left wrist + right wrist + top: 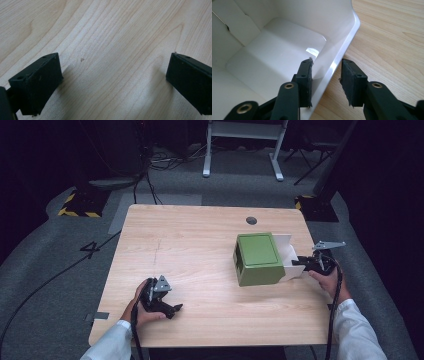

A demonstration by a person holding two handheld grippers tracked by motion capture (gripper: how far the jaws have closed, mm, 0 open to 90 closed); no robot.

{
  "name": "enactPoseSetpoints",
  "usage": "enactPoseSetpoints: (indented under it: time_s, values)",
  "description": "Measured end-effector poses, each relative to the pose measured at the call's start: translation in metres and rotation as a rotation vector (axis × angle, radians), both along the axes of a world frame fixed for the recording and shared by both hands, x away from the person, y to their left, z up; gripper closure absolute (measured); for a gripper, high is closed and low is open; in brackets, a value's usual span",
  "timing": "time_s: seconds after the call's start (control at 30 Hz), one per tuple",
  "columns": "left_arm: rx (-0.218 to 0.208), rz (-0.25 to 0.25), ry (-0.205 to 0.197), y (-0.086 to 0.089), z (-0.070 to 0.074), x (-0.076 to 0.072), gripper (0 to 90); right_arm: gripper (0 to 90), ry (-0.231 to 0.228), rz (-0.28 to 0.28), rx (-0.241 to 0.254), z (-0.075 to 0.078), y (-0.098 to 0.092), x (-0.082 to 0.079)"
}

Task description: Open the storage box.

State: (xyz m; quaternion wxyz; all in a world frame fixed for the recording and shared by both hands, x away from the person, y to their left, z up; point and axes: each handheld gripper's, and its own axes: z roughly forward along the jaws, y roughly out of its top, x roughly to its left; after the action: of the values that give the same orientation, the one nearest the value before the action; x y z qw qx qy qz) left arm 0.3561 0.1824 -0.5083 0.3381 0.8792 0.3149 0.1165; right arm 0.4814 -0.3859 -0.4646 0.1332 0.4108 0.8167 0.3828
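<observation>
A green box (257,260) sits on the desk (200,270) toward its right edge, about midway between the near and far edges. Its white inner tray (289,257) is already drawn partway out of the box's right side. The right gripper (306,263) is at the tray's outer end. In the right gripper view its jaws stand narrowly apart astride the tray's rim (342,51), one jaw inside the tray and the other outside over the desk. A small gap shows on the outer side, so the rim looks bracketed rather than pinched. The left gripper (175,309) rests near the desk's near-left corner, well apart from the box, with its jaws spread wide over bare wood and holding nothing. Judging from this, the tray is partly out and the rest of the slide remains. The box itself is unbraced.
</observation>
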Motion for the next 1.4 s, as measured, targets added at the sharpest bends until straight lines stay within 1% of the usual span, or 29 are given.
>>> enactPoseSetpoints:
  time_s: [0.4,0.53,0.83,0.93,1.1,1.3,1.33,1.37,1.4]
  values:
    - [0.0,0.0,0.0,0.0,0.0,0.0,0.5,62.9,-0.007,-0.03,-0.003,0.0,-0.017,-0.001]
    - [0.0,0.0,0.0,0.0,0.0,0.0,0.5,62.9,-0.005,-0.036,0.004,0.0,-0.02,-0.001]
    - [0.0,0.0,0.0,0.0,0.0,0.0,0.5,63.3,-0.013,-0.052,-0.005,0.0,-0.028,-0.001]
    - [0.0,0.0,0.0,0.0,0.0,0.0,0.5,63.6,-0.012,-0.064,0.005,0.0,-0.032,-0.001]
    - [0.0,0.0,0.0,0.0,0.0,0.0,0.5,62.7,-0.027,-0.075,-0.001,0.001,-0.034,-0.002]
    - [0.0,0.0,0.0,0.0,0.0,0.0,0.5,59.9,-0.055,-0.101,0.019,0.008,-0.04,-0.005]
    - [0.0,0.0,0.0,0.0,0.0,0.0,0.5,58.1,-0.071,-0.108,0.004,0.011,-0.04,-0.007]
    - [0.0,0.0,0.0,0.0,0.0,0.0,0.5,58.1,-0.071,-0.108,0.004,0.011,-0.04,-0.007]
    - [0.0,0.0,0.0,0.0,0.0,0.0,0.5,57.5,-0.075,-0.116,-0.009,0.013,-0.04,-0.008]
